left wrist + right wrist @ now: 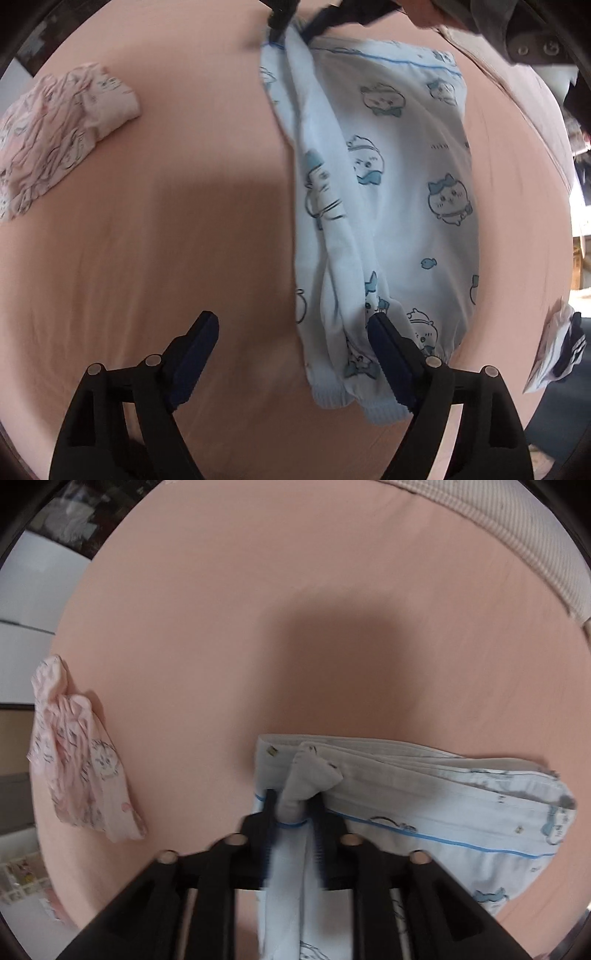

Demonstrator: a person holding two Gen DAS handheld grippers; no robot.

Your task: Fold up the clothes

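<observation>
Both grippers had black plastic linkage arms w/ round silver pivot pins. Left gripper (293, 325) fingers wore dark navy ribbed pads; right gripper (292, 805) pads were navy too.

1. Light blue pyjama trousers (406, 184), printed with cartoon animals, blue-piped; laid lengthwise on the peach bed sheet, one leg folded over the other, ribbed cuffs together.
2. Pink printed garment (55, 136), crumpled; laid well apart from the blue pair.

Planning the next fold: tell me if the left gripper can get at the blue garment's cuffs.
Probably yes. The left gripper is open, its right finger already over the blue garment near the cuffs, with nothing in between.
</observation>
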